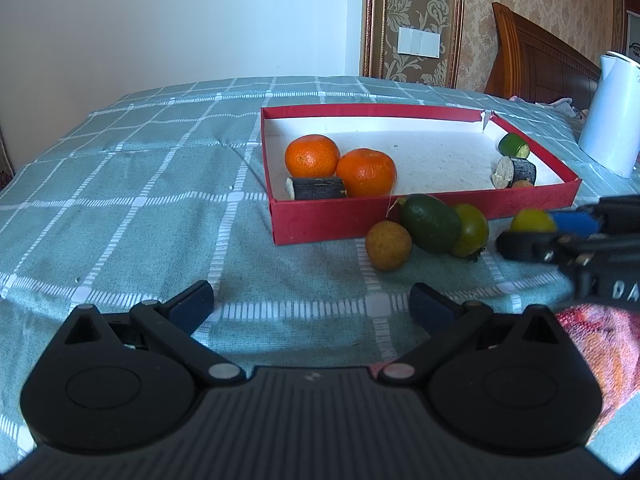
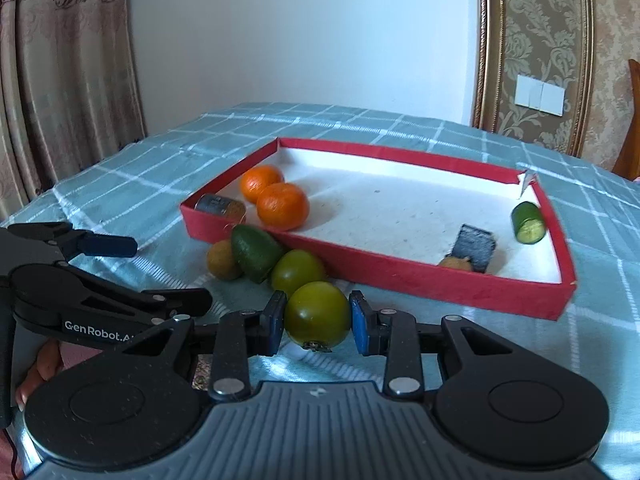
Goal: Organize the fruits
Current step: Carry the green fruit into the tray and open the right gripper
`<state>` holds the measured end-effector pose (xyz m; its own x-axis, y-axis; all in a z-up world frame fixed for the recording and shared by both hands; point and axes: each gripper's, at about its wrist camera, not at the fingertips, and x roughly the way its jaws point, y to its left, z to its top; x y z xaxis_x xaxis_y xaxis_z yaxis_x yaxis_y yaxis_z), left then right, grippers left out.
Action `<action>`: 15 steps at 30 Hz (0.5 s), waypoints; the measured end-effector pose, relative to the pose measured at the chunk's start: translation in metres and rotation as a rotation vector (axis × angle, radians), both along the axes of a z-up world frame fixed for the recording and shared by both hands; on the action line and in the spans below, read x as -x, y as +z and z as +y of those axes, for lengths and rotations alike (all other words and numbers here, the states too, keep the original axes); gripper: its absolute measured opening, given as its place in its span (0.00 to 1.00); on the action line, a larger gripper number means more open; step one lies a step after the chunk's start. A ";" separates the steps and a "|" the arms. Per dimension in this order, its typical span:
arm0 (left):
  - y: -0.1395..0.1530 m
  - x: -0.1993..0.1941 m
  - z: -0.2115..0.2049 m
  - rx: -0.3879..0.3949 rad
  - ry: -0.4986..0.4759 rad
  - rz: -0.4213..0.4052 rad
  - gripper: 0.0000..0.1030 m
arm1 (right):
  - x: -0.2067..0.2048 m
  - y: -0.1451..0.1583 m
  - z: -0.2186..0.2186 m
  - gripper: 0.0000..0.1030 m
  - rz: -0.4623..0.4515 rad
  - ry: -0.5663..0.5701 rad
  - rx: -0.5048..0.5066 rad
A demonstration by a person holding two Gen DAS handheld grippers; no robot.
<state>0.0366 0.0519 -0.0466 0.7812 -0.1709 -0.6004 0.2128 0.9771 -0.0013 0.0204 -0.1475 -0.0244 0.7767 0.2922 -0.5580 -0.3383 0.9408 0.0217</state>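
Observation:
A red box (image 1: 344, 218) (image 2: 420, 276) lies on the checked cloth. It holds two oranges (image 1: 312, 156) (image 2: 282, 206), dark cane pieces (image 1: 316, 189) (image 2: 475, 246) and a cucumber piece (image 1: 513, 145) (image 2: 528, 223). In front of it lie a brown round fruit (image 1: 387, 245) (image 2: 222, 261), an avocado (image 1: 430, 223) (image 2: 254, 253) and a green tomato (image 1: 472, 229) (image 2: 298, 273). My right gripper (image 2: 317, 320) is shut on a second yellow-green tomato (image 2: 317, 317) (image 1: 532, 221). My left gripper (image 1: 310, 306) is open and empty, short of the loose fruits.
A white kettle (image 1: 612, 114) stands at the right behind the box. A wooden headboard (image 1: 536, 56) and patterned wall stand beyond. A curtain (image 2: 60, 80) hangs at the left. The person's hand (image 2: 40, 368) shows under the left gripper.

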 end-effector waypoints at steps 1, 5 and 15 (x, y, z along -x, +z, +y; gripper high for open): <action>0.000 0.000 0.000 0.000 0.000 0.000 1.00 | 0.000 0.002 -0.002 0.32 -0.007 -0.006 0.002; 0.000 0.000 0.000 -0.001 0.000 0.000 1.00 | -0.006 0.013 -0.012 0.32 -0.037 -0.037 0.013; 0.000 0.000 0.000 0.000 0.000 0.000 1.00 | -0.068 0.022 -0.016 0.32 -0.068 -0.126 0.053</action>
<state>0.0366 0.0517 -0.0466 0.7813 -0.1707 -0.6004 0.2128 0.9771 -0.0008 0.0888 -0.1630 -0.0021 0.8418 0.1612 -0.5152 -0.2162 0.9752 -0.0481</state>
